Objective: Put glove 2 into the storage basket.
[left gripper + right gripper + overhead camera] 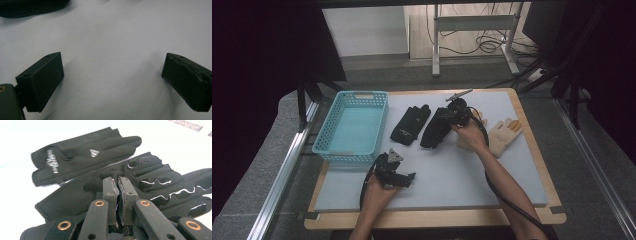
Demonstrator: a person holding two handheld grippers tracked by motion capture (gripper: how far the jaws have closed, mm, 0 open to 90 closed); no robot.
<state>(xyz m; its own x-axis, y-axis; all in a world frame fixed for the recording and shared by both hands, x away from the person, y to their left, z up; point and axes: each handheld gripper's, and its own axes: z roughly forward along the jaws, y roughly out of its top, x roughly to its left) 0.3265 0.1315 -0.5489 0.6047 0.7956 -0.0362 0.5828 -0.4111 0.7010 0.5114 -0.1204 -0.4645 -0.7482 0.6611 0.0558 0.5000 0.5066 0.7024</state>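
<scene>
Right gripper view: we log the black grip glove [140,185] at frame centre, fabric pinched in the right gripper [118,185] | step, we judge: pick-up | next: carry to the blue basket [353,125] at left, clearing its rim and the plain black glove [410,125] | left gripper [112,80] spread over bare mat [452,175].

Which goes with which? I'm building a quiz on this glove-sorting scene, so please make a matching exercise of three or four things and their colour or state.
Things:
1. basket
2. right gripper
3. left gripper
4. glove at the far right

States:
A. cream
B. jaws open over the bare mat
C. turquoise
D. shut on the nearer black glove

Pairs: 1-C, 2-D, 3-B, 4-A
</scene>
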